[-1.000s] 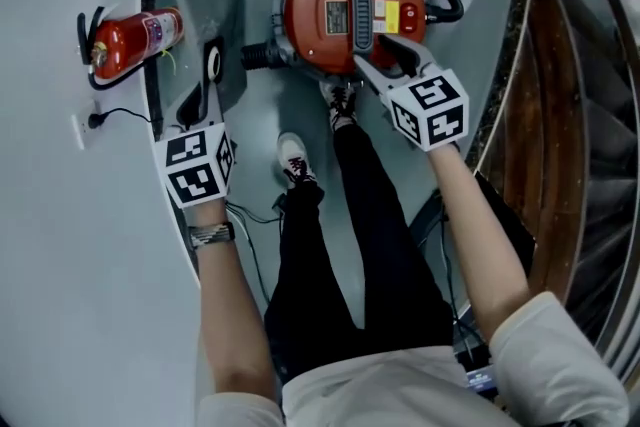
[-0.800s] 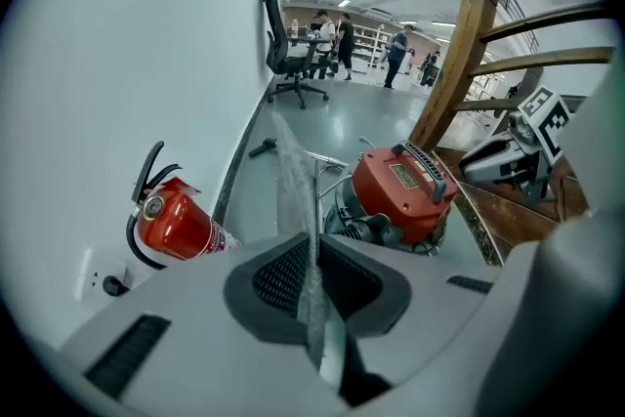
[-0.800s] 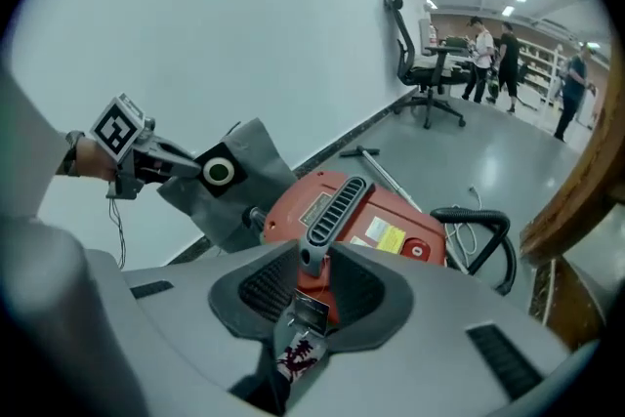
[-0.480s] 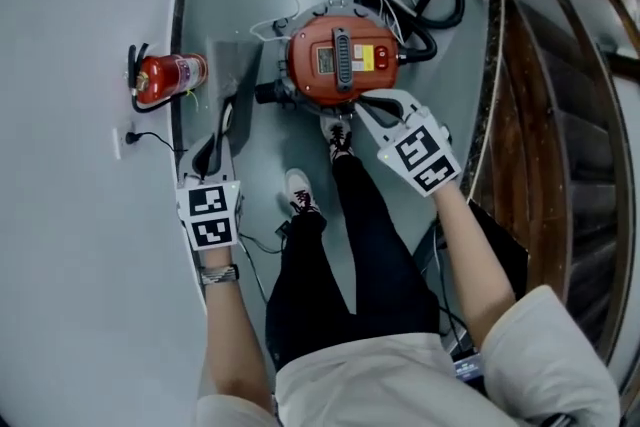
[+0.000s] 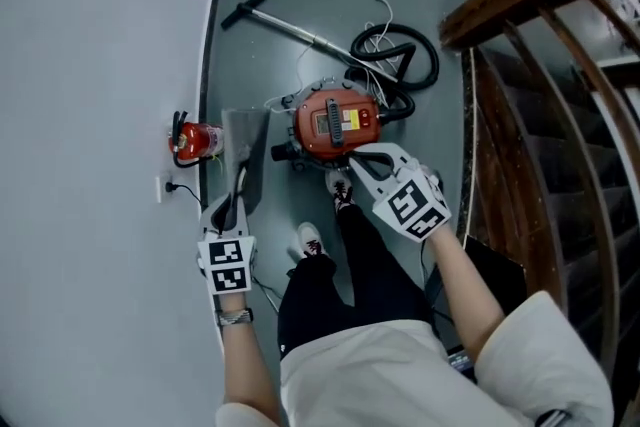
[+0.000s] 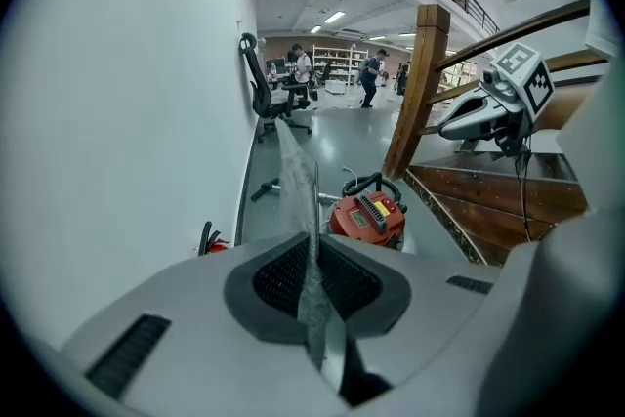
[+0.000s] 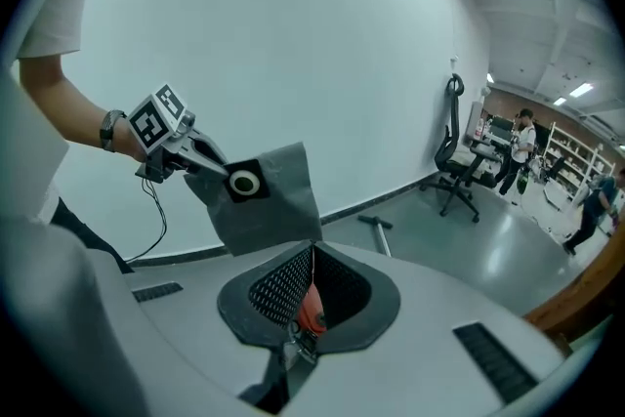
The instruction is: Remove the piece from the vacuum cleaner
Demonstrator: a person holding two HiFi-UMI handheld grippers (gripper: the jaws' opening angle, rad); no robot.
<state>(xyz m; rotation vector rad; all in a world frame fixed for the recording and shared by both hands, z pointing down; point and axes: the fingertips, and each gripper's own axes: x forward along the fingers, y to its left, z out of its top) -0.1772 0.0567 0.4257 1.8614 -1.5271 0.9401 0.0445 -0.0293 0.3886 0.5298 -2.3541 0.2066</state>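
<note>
left tongs (image 6: 312,254) pinched on bag (image 5: 245,140) beside its collar (image 7: 243,182), clear of the vacuum (image 5: 335,122) at its 9 o'clock. right tongs (image 7: 309,264) closed, empty. carry bag steady, opening upward; dust likely spills otherwise.

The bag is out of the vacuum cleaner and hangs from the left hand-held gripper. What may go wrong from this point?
1. The left hand-held gripper pinches only one edge of the dust bag, so the bag may slip and fall.
2. The hole in the bag's collar is open, so dust may spill if the bag swings.
3. The hose lies on the floor beside the vacuum cleaner, near the person's shoes: a possible tripping risk.
</note>
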